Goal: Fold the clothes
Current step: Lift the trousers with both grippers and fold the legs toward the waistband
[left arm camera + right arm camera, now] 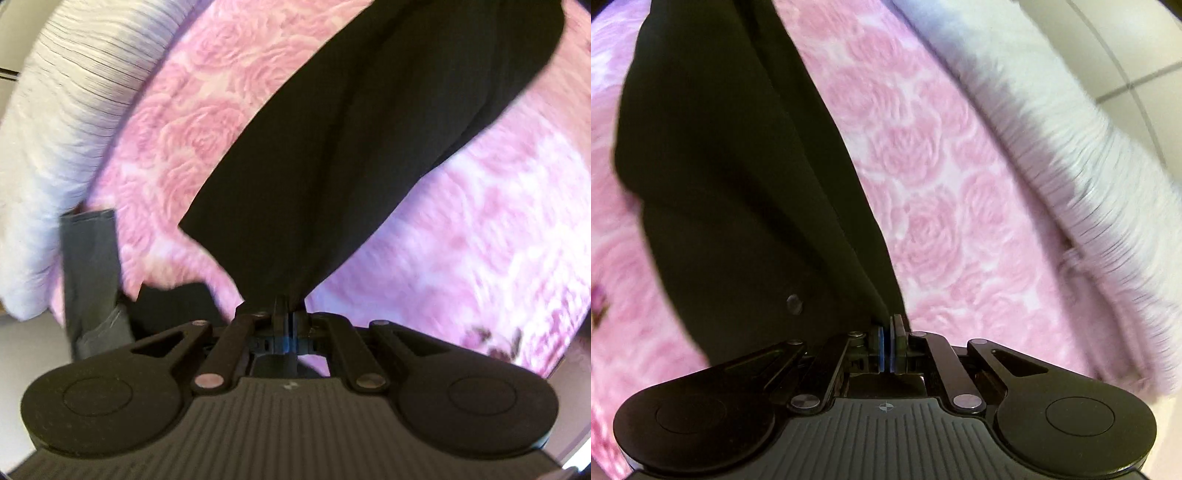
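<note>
Carrying step: the left gripper (286,314) and right gripper (892,326) each pinch an edge of the black garment (332,147), which hangs ahead of them above the pink rose-patterned bedspread (192,122). Next, it likely needs lowering flat and even.

black garment (332,155), pink rose-patterned bedspread (177,122), white pleated fabric (55,110)

Pink rose-pattern bedspread (177,122) w/ white ribbed blanket (1052,122) at edge, pale tiled floor (1137,66).
</note>
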{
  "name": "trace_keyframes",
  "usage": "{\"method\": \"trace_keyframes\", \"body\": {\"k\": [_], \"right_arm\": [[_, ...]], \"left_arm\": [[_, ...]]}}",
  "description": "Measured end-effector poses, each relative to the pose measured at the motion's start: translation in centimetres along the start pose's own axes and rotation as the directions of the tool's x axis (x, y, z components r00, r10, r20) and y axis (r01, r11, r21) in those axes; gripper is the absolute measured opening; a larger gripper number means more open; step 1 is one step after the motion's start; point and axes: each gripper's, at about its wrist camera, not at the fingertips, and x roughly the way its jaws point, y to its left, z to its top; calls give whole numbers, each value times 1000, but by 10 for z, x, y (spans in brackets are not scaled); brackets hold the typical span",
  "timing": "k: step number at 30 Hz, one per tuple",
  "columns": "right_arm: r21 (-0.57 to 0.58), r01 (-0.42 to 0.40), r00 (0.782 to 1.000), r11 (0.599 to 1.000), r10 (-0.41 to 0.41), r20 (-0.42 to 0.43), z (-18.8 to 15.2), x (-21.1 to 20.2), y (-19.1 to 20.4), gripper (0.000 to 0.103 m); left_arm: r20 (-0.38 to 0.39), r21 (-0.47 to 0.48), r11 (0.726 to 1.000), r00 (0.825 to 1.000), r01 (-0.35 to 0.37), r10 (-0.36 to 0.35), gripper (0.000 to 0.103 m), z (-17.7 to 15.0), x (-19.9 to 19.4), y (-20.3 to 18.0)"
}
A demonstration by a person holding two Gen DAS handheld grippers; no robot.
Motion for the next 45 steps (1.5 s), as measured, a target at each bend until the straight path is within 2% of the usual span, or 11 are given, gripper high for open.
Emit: {"method": "trace_keyframes", "body": {"k": [6, 23, 25, 27, 28, 32, 34, 37, 40, 42, 45], "right_arm": [[33, -89, 995, 995, 91, -49, 1, 57, -17, 1], [173, -192, 981, 966, 192, 14, -4, 125, -68, 1], [198, -201, 979, 959, 201, 21, -5, 134, -70, 1], [217, -207, 978, 954, 205, 31, -6, 139, -72, 2], [225, -207, 978, 952, 203, 38, -8, 140, -72, 5], [292, -61, 998, 955, 51, 40, -16, 129, -74, 39], [399, -1, 999, 917, -19, 48, -26, 111, -79, 40], [584, 5, 994, 812, -66, 84, -52, 76, -78, 41], [740, -48, 990, 671, -67, 125, -87, 40, -63, 43], [810, -87, 988, 579, -53, 144, -109, 23, -47, 44], [880, -107, 991, 462, -20, 131, -139, 16, -21, 46]], "left_arm": [[-48, -17, 1000, 999, 13, -14, 1, 47, 43, 23], [-151, -89, 991, 985, -102, 87, 1, 133, 130, 63], [-158, -106, 986, 981, -126, 108, 5, 136, 143, 62], [-166, -116, 975, 971, -192, 171, 18, 139, 155, 59], [-167, -120, 966, 964, -227, 206, 21, 141, 160, 57], [-134, -157, 948, 957, -276, 256, 31, 145, 151, 46], [-109, -180, 939, 955, -293, 277, 31, 147, 141, 40], [-36, -213, 925, 948, -315, 315, 34, 152, 111, 23], [123, -232, 943, 955, -238, 271, 35, 173, 76, -12], [231, -236, 955, 944, -181, 236, 36, 187, 52, -36], [365, -150, 989, 928, -16, 70, 40, 234, 35, -88]]}}
